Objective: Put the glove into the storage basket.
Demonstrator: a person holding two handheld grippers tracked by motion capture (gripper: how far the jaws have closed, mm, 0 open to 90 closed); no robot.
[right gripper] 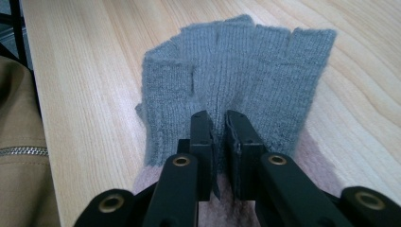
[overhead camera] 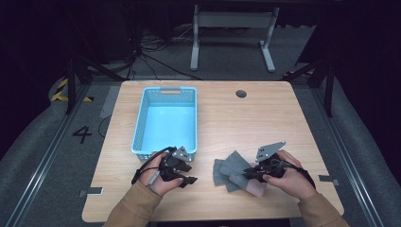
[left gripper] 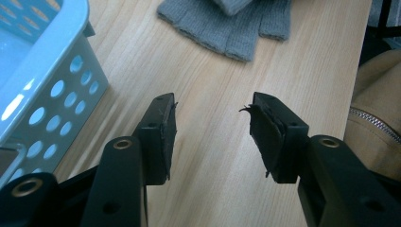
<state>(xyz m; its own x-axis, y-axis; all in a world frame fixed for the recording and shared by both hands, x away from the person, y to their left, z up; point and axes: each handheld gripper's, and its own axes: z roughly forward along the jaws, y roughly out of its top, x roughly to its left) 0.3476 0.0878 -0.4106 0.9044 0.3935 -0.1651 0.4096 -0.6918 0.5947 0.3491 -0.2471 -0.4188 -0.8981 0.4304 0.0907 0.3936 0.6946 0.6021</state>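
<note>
Grey knit glove (right gripper: 236, 85) flat on tabletop (overhead camera: 227, 118), atop pink cloth (overhead camera: 257, 189); cuff toward right claw (right gripper: 219, 124), finger ends pointing away along claw's own line; right claw jaws nearly together, pinching ridge of knit at cuff end; left claw (left gripper: 213, 118) apart, empty, over bare wood beside blue basket (overhead camera: 140, 124); glove lies off to its right, apart; right hand clearly nearer.

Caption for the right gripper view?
Right gripper, jaws nearly together, pinches a grey fingerless glove lying on the wooden table.
</note>
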